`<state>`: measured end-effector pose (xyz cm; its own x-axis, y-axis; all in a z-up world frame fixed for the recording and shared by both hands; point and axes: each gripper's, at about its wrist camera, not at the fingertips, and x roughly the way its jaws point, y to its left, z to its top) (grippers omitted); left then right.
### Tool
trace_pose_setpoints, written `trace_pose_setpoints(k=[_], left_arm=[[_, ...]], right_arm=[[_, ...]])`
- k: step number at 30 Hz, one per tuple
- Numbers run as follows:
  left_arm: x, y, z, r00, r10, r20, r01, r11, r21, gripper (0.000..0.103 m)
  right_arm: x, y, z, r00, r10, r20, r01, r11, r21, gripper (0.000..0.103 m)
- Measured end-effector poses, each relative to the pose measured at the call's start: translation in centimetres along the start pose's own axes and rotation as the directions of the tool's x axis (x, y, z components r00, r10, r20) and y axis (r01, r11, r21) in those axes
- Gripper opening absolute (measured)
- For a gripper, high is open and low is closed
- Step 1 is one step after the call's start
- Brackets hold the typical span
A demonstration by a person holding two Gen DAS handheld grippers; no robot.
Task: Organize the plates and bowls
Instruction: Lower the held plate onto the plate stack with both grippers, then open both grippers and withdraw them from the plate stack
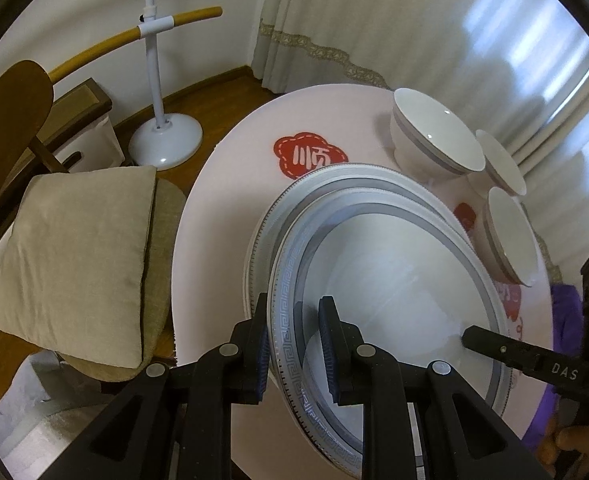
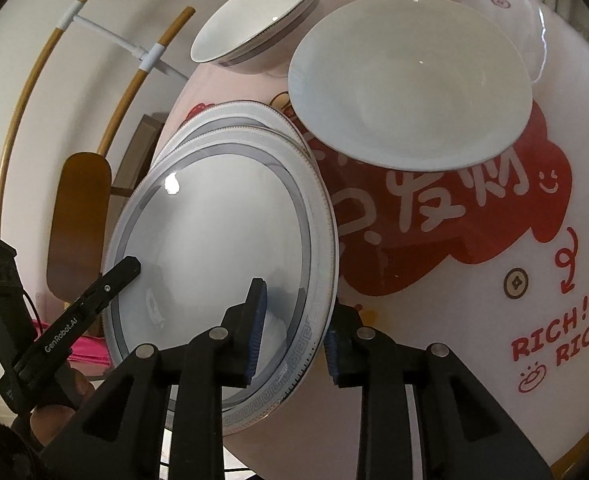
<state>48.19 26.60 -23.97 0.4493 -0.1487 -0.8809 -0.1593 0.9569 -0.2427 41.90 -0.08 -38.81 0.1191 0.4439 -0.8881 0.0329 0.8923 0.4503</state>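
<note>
Pinching the top plate's rim, left jaws; right jaws spread astride it.

Black left gripper, right gripper — blue-ribbed jaws, silver rivets

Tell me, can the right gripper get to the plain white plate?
Probably yes. The right gripper straddles the patterned plate's rim with pads apart, and the white plate lies just beyond with nothing in between.

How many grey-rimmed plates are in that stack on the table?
2. The top plate lies nearest the cameras, and a second plate sits beneath it, its rim showing at the far side. More could be hidden underneath.
</note>
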Motion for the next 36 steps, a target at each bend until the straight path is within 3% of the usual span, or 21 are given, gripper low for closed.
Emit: trace_pose_setpoints(k=[10,30,36], left_arm=[[0.4,0.0,0.6,1.0,0.022,0.019,-0.023,0.999,0.03,0.019],[1.6,0.0,1.8,0.996,0.081,0.032,-0.084,0.992,0.093,0.02],[1.6,-0.9,1.8,0.992,0.125,0.016,-0.126,0.986,0.112,0.028]], right_arm=[[0.8,-0.8,0.2,0.999,0.046,0.01,-0.047,0.998,0.04,0.028],[1.8,-1.0,-0.1,0.998,0.061,0.011,-0.061,0.998,0.029,0.028],[1.5,-0.6,-0.2,1.0,0.023,0.007,-0.023,1.0,0.01,0.031]])
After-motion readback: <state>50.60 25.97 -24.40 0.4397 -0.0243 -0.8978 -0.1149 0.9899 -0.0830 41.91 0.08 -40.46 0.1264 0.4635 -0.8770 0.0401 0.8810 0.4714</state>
